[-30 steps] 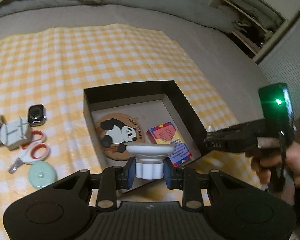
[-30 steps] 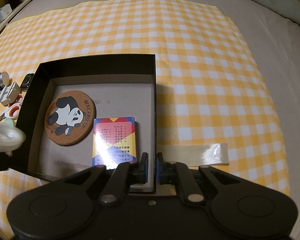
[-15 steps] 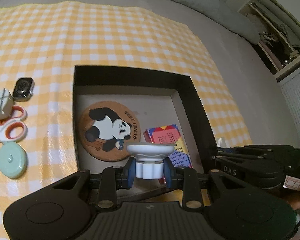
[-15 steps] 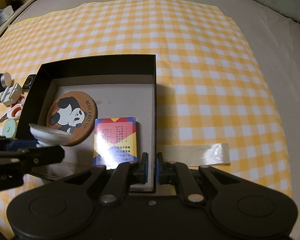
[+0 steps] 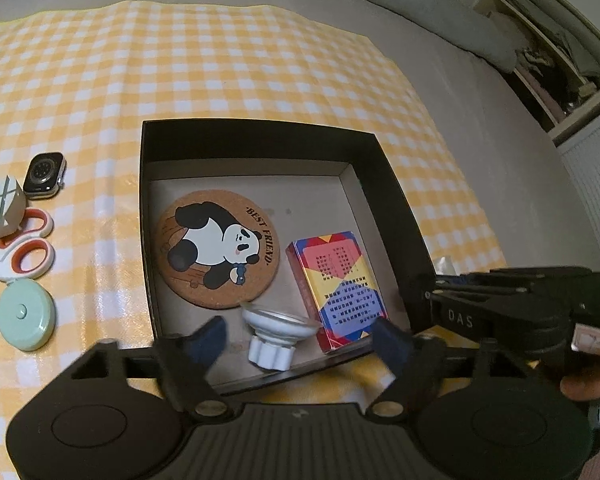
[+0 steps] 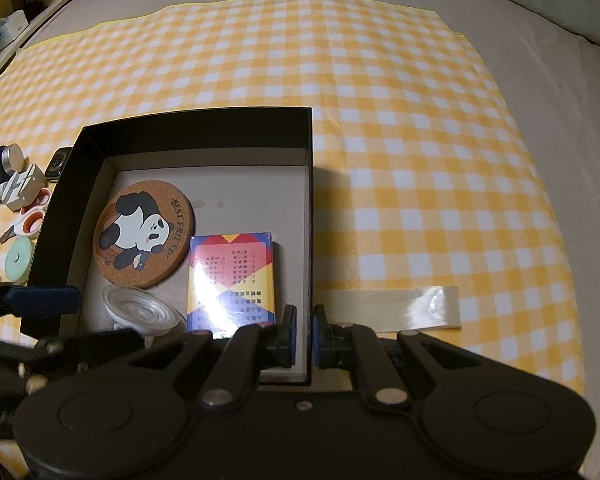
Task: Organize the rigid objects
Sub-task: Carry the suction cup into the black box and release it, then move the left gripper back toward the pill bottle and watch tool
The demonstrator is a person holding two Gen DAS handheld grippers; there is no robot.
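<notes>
Left gripper (image 5: 300, 338) tipped steeply down over the near edge of the black box (image 5: 260, 140), jaws just sprung wide, pads clear of the white suction cup (image 5: 276, 330) between them. Right gripper (image 6: 303, 334) angled down at the box's near right corner, jaws clamped on its right wall.

The left black plastic hand-held gripper (image 5: 300, 338) has a ribbed matte housing, two round recessed discs, silvery pivot pins on angled linkage arms, and dark blue finger pads (image 5: 210, 338). The right black plastic hand-held gripper (image 6: 302, 334) looks the same in its own view; from the left camera its side shows pale letters "DAS".
</notes>
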